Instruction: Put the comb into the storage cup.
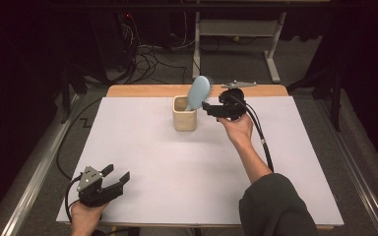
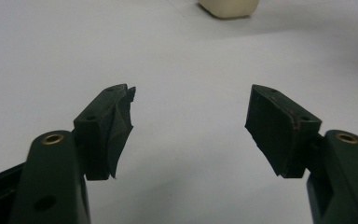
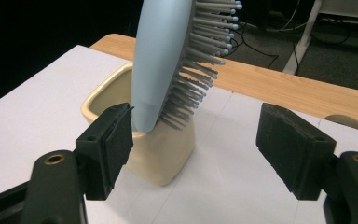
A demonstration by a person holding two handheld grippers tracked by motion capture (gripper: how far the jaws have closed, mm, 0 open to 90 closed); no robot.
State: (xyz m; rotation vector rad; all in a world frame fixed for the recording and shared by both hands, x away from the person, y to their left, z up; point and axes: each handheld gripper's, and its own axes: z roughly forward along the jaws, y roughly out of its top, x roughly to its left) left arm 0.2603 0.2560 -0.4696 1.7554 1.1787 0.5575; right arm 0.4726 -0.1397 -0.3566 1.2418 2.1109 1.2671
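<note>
Hairbrush: a light blue paddle brush stands handle-down in the cream square cup, its head leaning out over the cup's rim toward the right gripper. In the right gripper view the brush's smooth back faces left and its grey bristles point right, and the lower end of the head drops inside the cup's rim. The cup sits on the white sheet covering the counter, near its far edge, where a strip of bare wood shows.

The right gripper is just beside the cup, level with the brush head, held in the person's right hand. Its fingers stand apart with nothing pressed between them; the left finger sits in front of the cup's rim and the foot of the brush head, while the right finger is well clear to the side. Whether the near finger touches the cup cannot be told.

The left gripper rests at the near left corner of the counter, well apart from the cup, its fingers spread wide over bare white sheet and holding nothing.

As a judgement: the brush being seated in the cup looks like the main work done, or else a grasp not yet begun. The pictures alone do not settle which, and no grip is on the brush now.
</note>
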